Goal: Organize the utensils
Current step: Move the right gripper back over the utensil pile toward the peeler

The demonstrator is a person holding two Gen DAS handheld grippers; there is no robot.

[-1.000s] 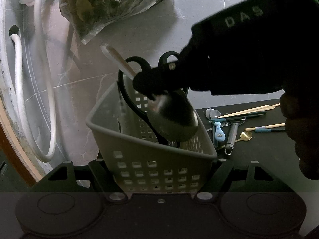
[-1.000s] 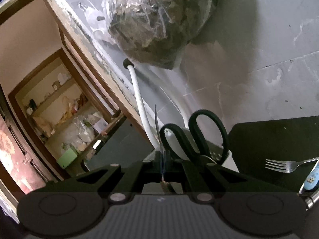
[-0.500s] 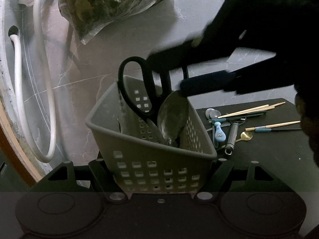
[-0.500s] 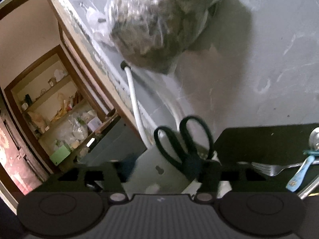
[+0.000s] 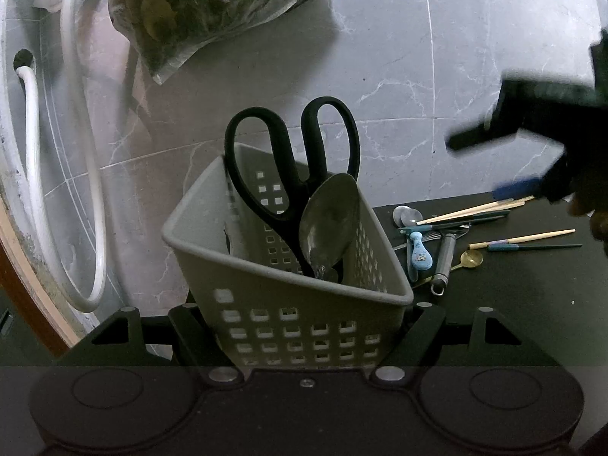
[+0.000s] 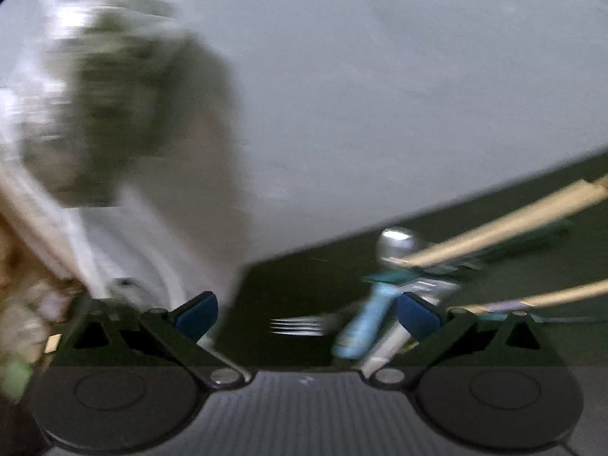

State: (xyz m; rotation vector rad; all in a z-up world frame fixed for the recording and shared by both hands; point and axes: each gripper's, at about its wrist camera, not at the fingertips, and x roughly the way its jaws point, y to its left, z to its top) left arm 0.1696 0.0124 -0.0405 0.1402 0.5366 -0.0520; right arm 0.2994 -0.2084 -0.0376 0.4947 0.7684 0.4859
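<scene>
Our left gripper (image 5: 304, 326) clamps the grey basket (image 5: 288, 304), which holds the black scissors (image 5: 292, 159) and a large spoon (image 5: 328, 220). Our right gripper (image 6: 307, 315), right of the basket, is opening with nothing between its jaws; beyond it, blurred, probably a fork (image 6: 296, 326).

Scissors (image 5: 292, 167), ladle (image 5: 330, 220) crowd basket (image 5: 288, 304); left half free

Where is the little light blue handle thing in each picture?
Left wrist view: the light blue handle lies right of the basket, on the black mat.
Right wrist view: it is low and right of centre, blurred, beside the fork.
Shared landmark: the wooden chopsticks.
</scene>
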